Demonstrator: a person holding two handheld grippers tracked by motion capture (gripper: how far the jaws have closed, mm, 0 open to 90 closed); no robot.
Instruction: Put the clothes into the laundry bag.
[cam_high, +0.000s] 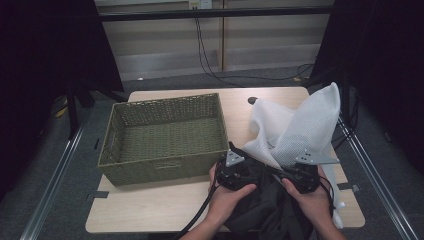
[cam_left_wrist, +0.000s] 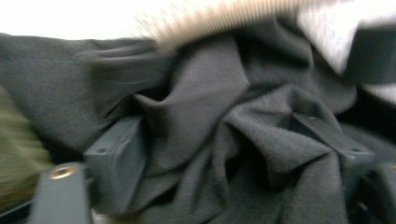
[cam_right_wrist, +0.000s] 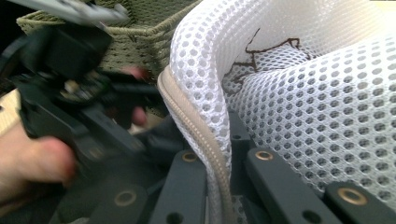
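wooden table, one green basket, left gripper fingers clamp one black cloth, right gripper pinches one white mesh bag (zipper edge)

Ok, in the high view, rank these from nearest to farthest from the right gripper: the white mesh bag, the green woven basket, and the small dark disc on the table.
1. white mesh bag: rises right at the right gripper.
2. green woven basket: off to the left, past the left gripper.
3. small dark disc: near the table's far edge.
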